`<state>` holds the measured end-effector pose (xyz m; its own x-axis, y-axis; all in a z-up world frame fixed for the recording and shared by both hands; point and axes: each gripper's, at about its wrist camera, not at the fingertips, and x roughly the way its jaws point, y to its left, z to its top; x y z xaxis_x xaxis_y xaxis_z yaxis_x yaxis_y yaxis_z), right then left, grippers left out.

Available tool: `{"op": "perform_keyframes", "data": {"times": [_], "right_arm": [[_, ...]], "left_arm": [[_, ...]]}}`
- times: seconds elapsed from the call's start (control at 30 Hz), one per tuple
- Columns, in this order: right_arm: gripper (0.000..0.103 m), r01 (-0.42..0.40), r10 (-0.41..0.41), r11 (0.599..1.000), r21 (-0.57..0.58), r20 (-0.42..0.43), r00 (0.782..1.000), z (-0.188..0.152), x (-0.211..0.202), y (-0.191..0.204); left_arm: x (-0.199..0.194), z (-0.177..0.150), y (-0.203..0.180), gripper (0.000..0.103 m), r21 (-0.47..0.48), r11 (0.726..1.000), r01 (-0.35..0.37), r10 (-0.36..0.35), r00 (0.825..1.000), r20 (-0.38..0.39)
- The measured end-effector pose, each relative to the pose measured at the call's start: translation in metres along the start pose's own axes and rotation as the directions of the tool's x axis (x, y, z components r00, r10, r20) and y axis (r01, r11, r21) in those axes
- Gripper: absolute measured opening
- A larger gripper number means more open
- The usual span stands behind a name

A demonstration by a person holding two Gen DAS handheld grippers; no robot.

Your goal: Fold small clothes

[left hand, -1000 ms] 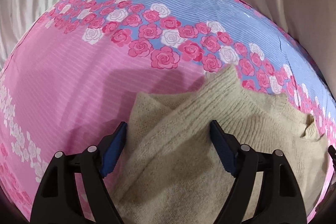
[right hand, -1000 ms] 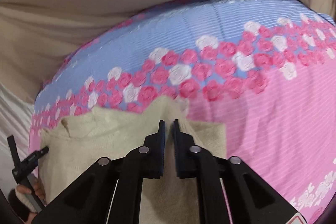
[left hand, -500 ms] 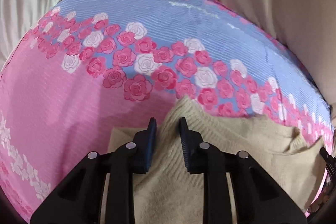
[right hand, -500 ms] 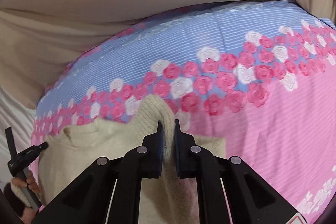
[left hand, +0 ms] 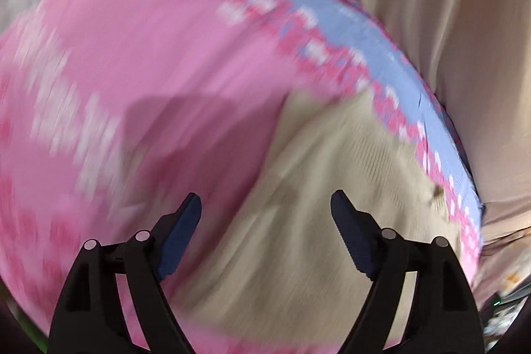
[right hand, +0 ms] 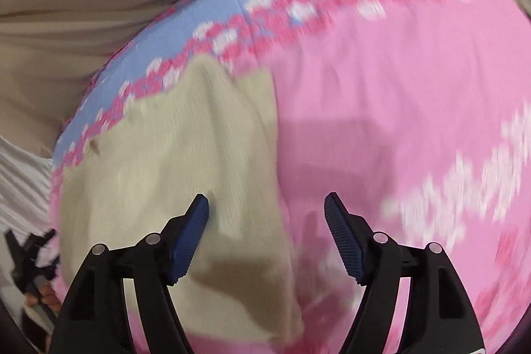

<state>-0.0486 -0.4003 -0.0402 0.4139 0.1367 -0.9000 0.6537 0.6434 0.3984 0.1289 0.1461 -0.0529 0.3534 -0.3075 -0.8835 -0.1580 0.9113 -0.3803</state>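
Note:
A beige knitted sweater (left hand: 332, 188) lies folded on a pink and blue flowered sheet (left hand: 149, 55). Both views are blurred by motion. My left gripper (left hand: 265, 214) is open and empty, above the sweater's left edge. In the right wrist view the sweater (right hand: 172, 161) lies at left on the sheet (right hand: 398, 88). My right gripper (right hand: 265, 214) is open and empty, above the sweater's right edge. The left gripper (right hand: 26, 254) shows small at the far left of the right wrist view.
Beige cloth (left hand: 431, 5) lies beyond the sheet's blue edge in both views. White ribbed fabric (right hand: 20, 181) lies at the left of the right wrist view.
Both grippers were shut on folds of the sweater half a second ago; both have opened, let go and pulled back. The sweater now lies flat.

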Motion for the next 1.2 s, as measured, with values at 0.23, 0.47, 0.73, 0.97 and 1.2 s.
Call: {"op": "perform_keyframes", "data": {"times": [0.23,0.47,0.73,0.97,1.2], "right_arm": [[0.088,-0.090,0.089,0.995,0.031,0.018,0.996,-0.041,0.010,0.005],[0.024,-0.139,0.138,0.990,0.035,0.021,0.990,-0.023,-0.003,0.025],[0.020,-0.085,0.087,0.994,-0.067,0.025,0.996,-0.027,-0.095,0.035],[0.031,0.060,-0.060,0.998,-0.008,-0.200,0.978,-0.101,-0.062,-0.042],[0.057,0.077,-0.077,0.997,-0.008,0.046,0.996,-0.056,-0.100,-0.041]], "left_arm": [[0.006,-0.048,0.021,0.086,-0.108,0.994,0.009,-0.010,1.000,-0.009],[-0.002,-0.025,0.004,0.017,-0.122,0.991,0.047,-0.050,0.999,-0.016],[-0.067,-0.039,0.003,0.013,-0.065,0.992,0.112,-0.118,0.988,-0.096],[-0.053,-0.113,0.032,0.016,-0.023,0.999,-0.043,0.034,0.960,-0.279],[-0.082,-0.078,0.000,0.044,0.045,0.999,-0.030,0.031,0.999,-0.030]]}}
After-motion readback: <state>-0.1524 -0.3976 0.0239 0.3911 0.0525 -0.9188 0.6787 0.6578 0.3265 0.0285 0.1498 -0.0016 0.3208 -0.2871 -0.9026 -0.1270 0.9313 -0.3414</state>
